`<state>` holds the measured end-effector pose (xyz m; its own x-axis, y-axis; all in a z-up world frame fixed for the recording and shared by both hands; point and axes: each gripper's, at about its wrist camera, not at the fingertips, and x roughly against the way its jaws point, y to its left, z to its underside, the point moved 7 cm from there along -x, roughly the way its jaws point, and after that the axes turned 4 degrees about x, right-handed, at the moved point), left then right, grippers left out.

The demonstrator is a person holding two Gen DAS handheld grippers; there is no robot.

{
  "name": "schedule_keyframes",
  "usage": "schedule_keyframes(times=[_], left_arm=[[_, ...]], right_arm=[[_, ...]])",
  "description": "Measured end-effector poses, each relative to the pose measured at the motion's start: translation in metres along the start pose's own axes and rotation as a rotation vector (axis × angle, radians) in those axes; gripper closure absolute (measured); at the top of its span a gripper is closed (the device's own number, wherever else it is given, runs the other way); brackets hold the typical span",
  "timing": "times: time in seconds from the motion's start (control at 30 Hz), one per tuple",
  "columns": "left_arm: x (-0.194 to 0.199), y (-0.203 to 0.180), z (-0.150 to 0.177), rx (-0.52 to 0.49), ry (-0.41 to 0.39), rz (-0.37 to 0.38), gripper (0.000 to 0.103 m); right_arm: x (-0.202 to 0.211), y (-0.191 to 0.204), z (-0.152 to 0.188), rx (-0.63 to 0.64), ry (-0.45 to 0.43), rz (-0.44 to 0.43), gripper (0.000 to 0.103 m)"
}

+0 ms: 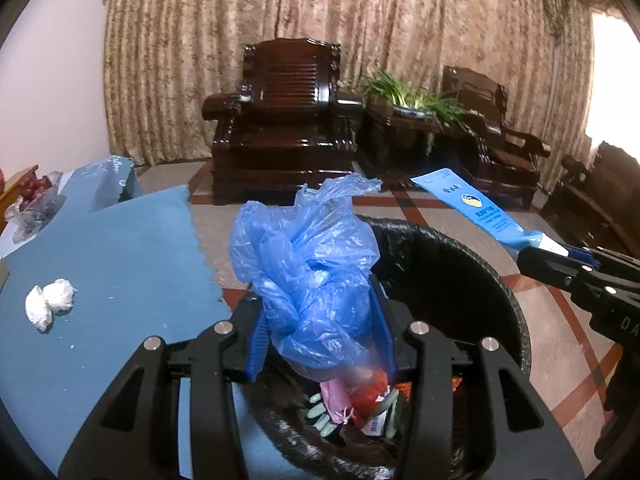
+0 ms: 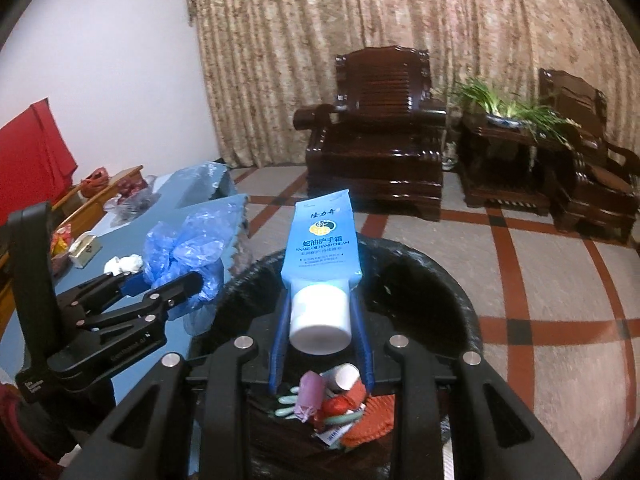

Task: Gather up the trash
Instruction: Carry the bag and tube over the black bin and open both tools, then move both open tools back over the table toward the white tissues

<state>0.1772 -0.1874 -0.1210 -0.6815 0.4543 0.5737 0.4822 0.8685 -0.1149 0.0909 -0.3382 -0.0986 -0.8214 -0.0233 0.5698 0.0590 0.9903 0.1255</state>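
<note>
The black-lined trash bin (image 1: pixel 500 280) is the landmark here: it stands on the tiled floor (image 2: pixel 560 280) just beside the edge of the blue-covered desk (image 1: pixel 120 260). Far beyond the bin, against the patterned curtain (image 1: pixel 320 40), stand dark wooden armchairs (image 1: pixel 280 128) with a potted plant (image 1: pixel 404 96) on a stand between them.

Inside the bin, at the bottom, lies a heap of rubbish (image 2: pixel 340 408): a paper cup, red and pink wrappers and some green pieces.

Over the bin's desk-side rim, the left hand-held gripper (image 1: pixel 320 332) holds a crumpled blue plastic bag (image 1: pixel 308 264), its blue pads pressed in on the bunched lower part while the loose top billows upward.

Above the bin's mouth, the right hand-held gripper (image 2: pixel 320 320) is clamped on a blue hand cream tube (image 2: pixel 320 244) at its white cap end, the cap pointing back toward the camera and the flat crimped end pointing away. In the left wrist view the tube sits above the bin's far side.

On the desk, away from the bin, lies a crumpled white tissue (image 1: pixel 50 302). Further along the desk from the bin sits a clear bag of dark red items (image 1: pixel 34 200).
</note>
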Motion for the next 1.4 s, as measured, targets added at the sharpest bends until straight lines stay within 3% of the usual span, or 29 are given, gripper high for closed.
schedule_keyframes(times=[0.17, 0.27, 0.33, 0.53, 0.57, 0.6, 0.7, 1.13, 1.4], left_arm=[[-0.017, -0.012, 0.005, -0.008, 0.025, 0.021, 0.059], [-0.023, -0.013, 0.006, -0.002, 0.037, 0.030, 0.051], [-0.024, -0.013, 0.006, 0.007, 0.041, 0.045, 0.040], [-0.016, 0.002, 0.003, 0.018, 0.023, 0.024, 0.025], [-0.015, 0.005, 0.001, 0.025, 0.021, 0.020, 0.022], [-0.013, 0.010, 0.001, 0.034, 0.018, 0.013, 0.020], [-0.006, 0.025, -0.003, 0.056, 0.010, -0.008, 0.017], [0.050, 0.111, -0.006, 0.122, -0.054, -0.174, 0.013], [0.084, 0.173, 0.011, 0.188, -0.056, -0.293, 0.012]], right_arm=[[-0.007, -0.013, 0.011, -0.024, 0.023, 0.017, 0.074], [-0.012, -0.020, 0.018, -0.032, 0.043, 0.027, 0.073], [-0.013, -0.023, 0.020, -0.030, 0.047, 0.042, 0.072], [-0.009, -0.029, 0.020, -0.034, 0.035, 0.066, 0.038], [-0.009, -0.029, 0.018, -0.034, 0.031, 0.064, 0.025], [-0.007, -0.027, 0.016, -0.035, 0.021, 0.056, 0.017], [-0.005, -0.020, 0.014, -0.024, 0.009, 0.047, 0.009], [-0.014, 0.036, -0.002, 0.026, -0.017, -0.045, 0.006], [-0.037, 0.100, -0.015, 0.093, -0.014, -0.131, 0.006]])
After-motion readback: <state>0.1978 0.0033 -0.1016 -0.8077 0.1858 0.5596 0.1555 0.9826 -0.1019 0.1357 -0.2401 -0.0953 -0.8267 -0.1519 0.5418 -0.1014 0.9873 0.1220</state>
